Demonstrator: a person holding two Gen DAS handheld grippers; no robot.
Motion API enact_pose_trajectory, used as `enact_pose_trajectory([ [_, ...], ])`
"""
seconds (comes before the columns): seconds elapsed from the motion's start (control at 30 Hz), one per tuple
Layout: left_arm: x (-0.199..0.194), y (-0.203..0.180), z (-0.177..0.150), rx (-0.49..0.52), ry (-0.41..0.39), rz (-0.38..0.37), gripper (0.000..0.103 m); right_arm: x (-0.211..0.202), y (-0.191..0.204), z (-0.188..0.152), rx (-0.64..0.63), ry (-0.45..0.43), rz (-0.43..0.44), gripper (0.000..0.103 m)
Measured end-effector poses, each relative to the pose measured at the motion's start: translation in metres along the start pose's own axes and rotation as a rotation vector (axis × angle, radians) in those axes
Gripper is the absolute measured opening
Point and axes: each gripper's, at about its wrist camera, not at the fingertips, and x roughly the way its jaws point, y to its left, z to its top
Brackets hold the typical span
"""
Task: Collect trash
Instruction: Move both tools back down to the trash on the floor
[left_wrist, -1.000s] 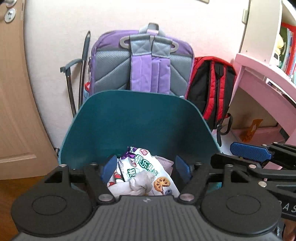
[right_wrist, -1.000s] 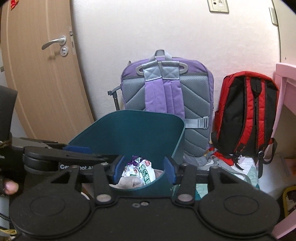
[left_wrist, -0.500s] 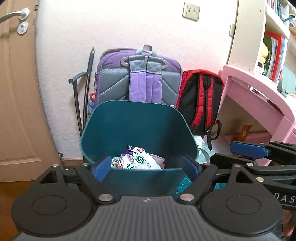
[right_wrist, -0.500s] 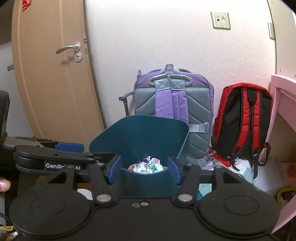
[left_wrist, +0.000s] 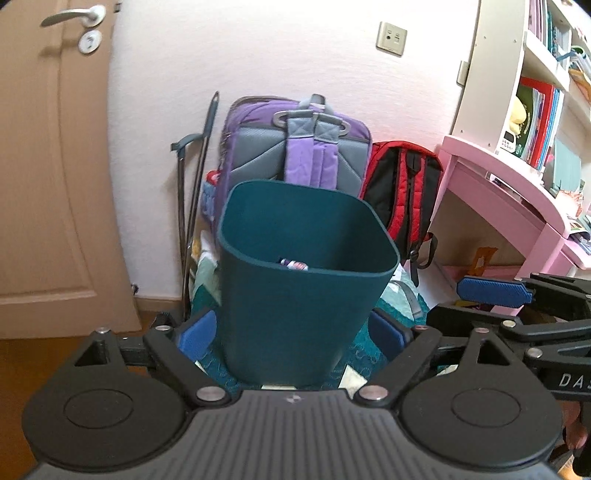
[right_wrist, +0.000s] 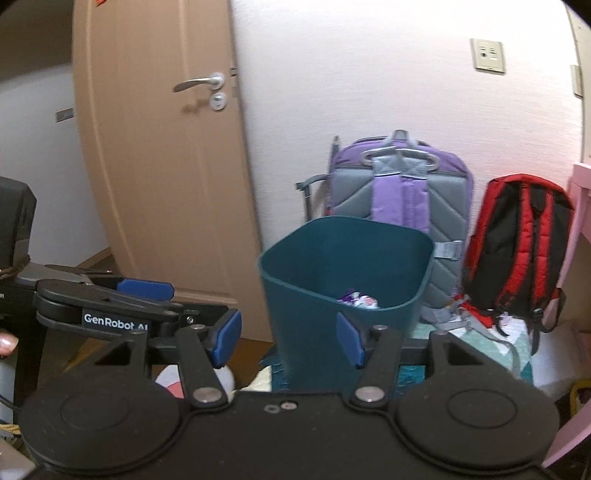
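Note:
A dark teal trash bin (left_wrist: 299, 295) stands on the floor in front of me; it also shows in the right wrist view (right_wrist: 343, 284). Snack wrappers (right_wrist: 356, 298) lie inside it, and only a sliver of them (left_wrist: 293, 263) peeks over the rim in the left wrist view. My left gripper (left_wrist: 291, 332) is open and empty, its blue pads on either side of the bin's lower part without touching it. My right gripper (right_wrist: 288, 338) is open and empty, to the left of the bin. Each gripper shows at the edge of the other's view.
A purple backpack (left_wrist: 295, 147) and a red and black backpack (left_wrist: 402, 195) lean on the wall behind the bin. A wooden door (right_wrist: 162, 166) is to the left. A pink desk (left_wrist: 509, 199) with shelves is to the right. Cloth and papers (left_wrist: 402, 299) lie on the floor.
Both grippers have pulled back and away from the bin. The left gripper's pads were over the trash inside the bin and are now wide apart and low outside it. The right view has swung left.

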Motion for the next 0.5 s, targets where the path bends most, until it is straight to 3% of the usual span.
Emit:
enact_pose_trajectory([
  [0.07, -0.007, 0.013, -0.01, -0.024, -0.006, 0.001, 0.102, 0.003, 0.009, -0.006, -0.008, 0.005, 0.022, 0.057],
  [0.33, -0.015, 0.082, -0.062, -0.091, 0.012, 0.039, 0.103, 0.046, 0.033, -0.057, -0.005, 0.076, 0.126, 0.059],
  [0.5, 0.007, 0.141, -0.107, -0.156, 0.091, 0.092, 0.103, 0.102, 0.045, -0.109, -0.015, 0.223, 0.182, 0.059],
])
